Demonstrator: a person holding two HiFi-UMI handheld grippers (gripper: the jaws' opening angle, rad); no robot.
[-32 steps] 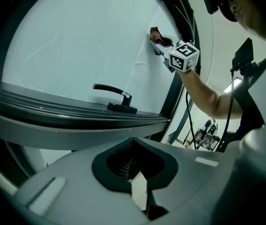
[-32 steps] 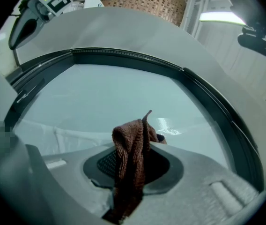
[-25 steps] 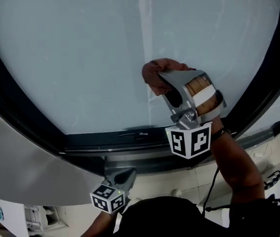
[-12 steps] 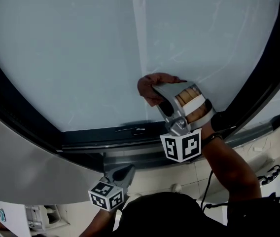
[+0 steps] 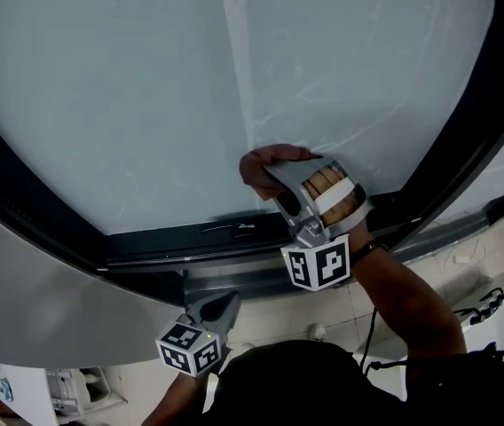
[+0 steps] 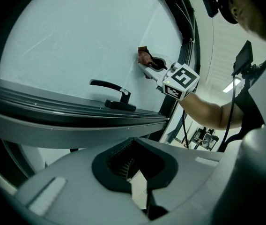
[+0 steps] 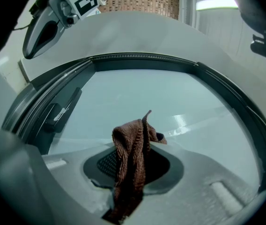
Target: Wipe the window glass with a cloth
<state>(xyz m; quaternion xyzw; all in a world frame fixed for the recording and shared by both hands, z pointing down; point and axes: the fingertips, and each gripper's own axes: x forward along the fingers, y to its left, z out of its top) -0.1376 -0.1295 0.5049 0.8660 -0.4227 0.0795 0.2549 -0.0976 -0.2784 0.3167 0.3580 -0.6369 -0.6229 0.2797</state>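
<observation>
A pale frosted window glass [image 5: 145, 87] fills the head view inside a black frame [image 5: 48, 229]. My right gripper [image 5: 274, 180] is shut on a brown knitted cloth [image 5: 261, 167] and presses it against the lower part of the glass, just above the bottom frame. In the right gripper view the cloth [image 7: 132, 153] hangs bunched between the jaws with the glass [image 7: 170, 107] right behind it. My left gripper [image 5: 221, 309] hangs low below the sill, away from the glass, its jaws shut with nothing in them. From the left gripper view the cloth [image 6: 145, 57] and the right gripper [image 6: 152, 69] show against the glass.
A black window handle [image 6: 109, 86] lies on the bottom frame, left of the cloth; it also shows as the handle [image 7: 58, 111] in the right gripper view. A grey sill [image 5: 48, 309] runs under the frame. Cables [image 5: 500, 304] and tiled floor lie at the lower right.
My right gripper has slid the cloth down and a little left across the glass, closer to the bottom frame. The left gripper has hardly moved.
</observation>
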